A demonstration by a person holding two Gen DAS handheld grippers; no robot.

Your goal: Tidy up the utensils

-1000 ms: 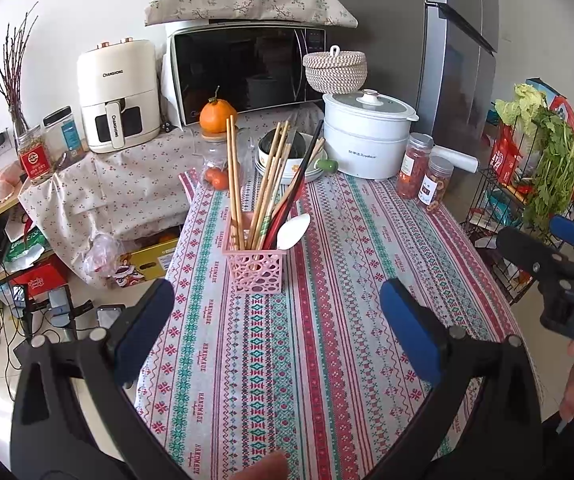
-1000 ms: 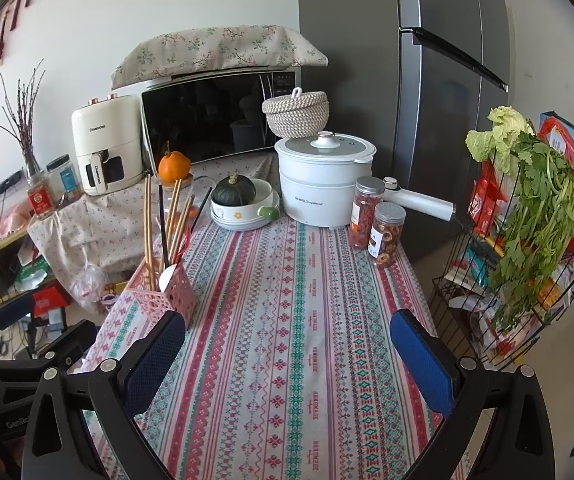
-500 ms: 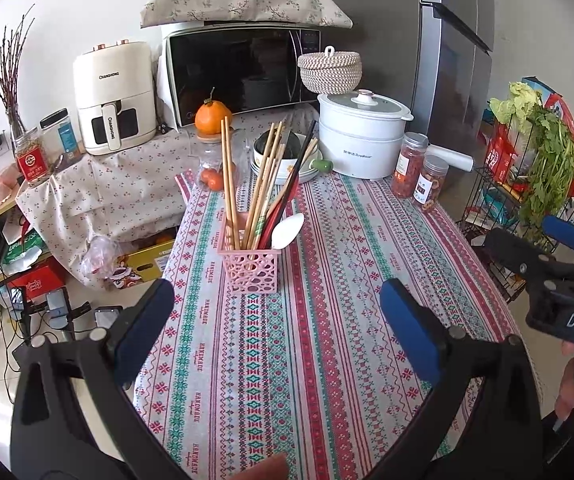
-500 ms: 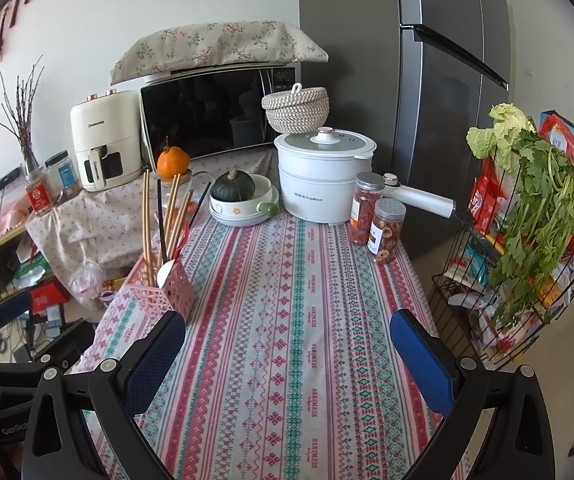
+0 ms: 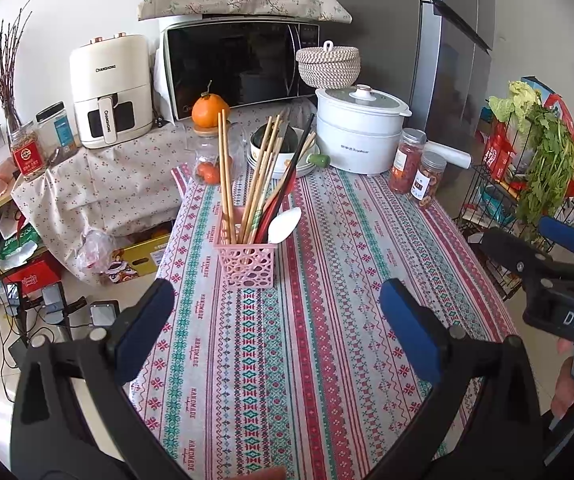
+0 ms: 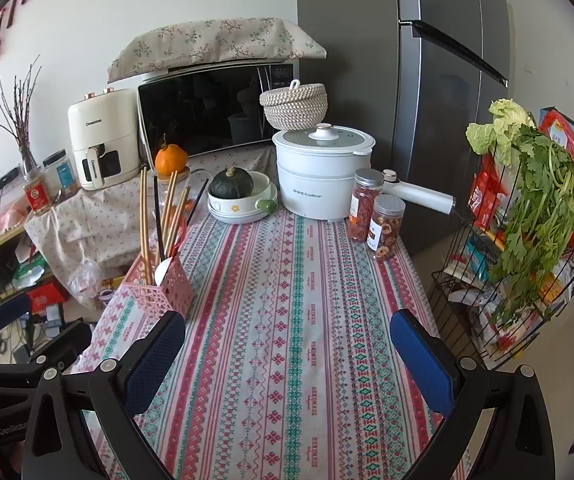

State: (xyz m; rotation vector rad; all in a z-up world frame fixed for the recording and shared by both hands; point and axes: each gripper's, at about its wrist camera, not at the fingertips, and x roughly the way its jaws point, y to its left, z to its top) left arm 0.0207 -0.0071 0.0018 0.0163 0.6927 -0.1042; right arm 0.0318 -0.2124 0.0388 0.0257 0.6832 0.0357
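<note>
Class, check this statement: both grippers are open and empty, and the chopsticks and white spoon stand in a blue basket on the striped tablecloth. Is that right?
One detail is wrong: the basket is pink, as the left wrist view shows. The chopsticks and white spoon do stand in it on the striped tablecloth, and the left gripper and right gripper are open and empty.

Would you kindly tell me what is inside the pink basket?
The pink basket holds wooden chopsticks, dark red-and-black chopsticks and a white spoon, all leaning. Their lower ends are hidden by its walls.

"CHANGHONG" on air fryer (image 5: pixel 109 92); "HANDMADE" on tablecloth (image 5: pixel 199 354); "DAS" on right claw (image 5: pixel 559 256).
</note>
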